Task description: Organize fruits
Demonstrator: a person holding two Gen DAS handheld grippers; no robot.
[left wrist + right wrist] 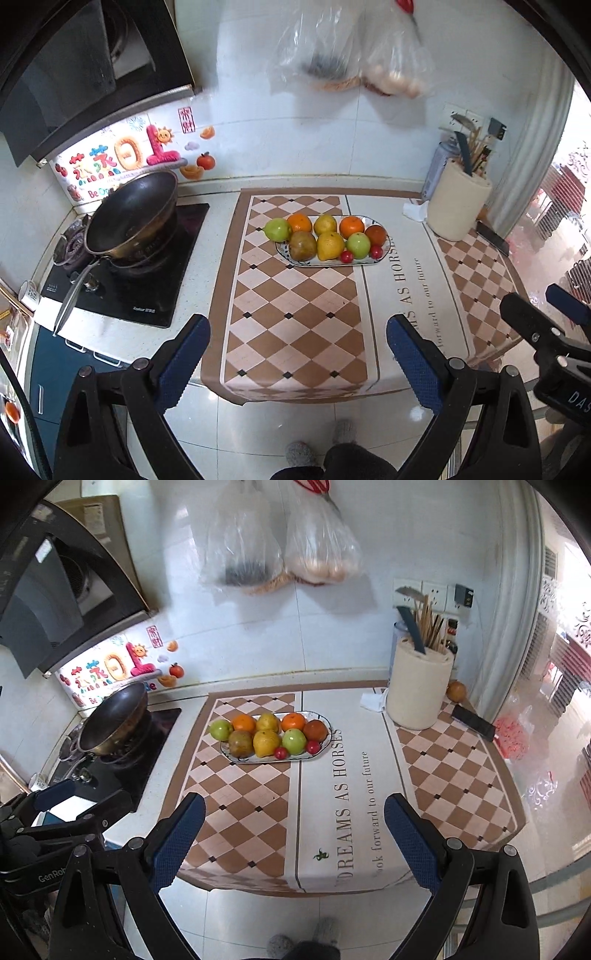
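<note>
While both tongs (297, 354) (293, 832) gape, fruits (327, 238) fill plate (295, 259).

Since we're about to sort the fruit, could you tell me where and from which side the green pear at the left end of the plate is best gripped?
Grip the green pear across its round belly, coming from the left. It overhangs the plate rim there, with only mat beside it, while an orange and a brown pear crowd its right. Both grippers are open.

Home kitchen. Far left, a wok (135, 214) sits on a gas hob (122, 273) beneath a black extractor hood (74, 74); the tiled wall (332, 638) carries hanging plastic bags (280, 535), and a utensil holder (419, 686) stands far right on the countertop.
</note>
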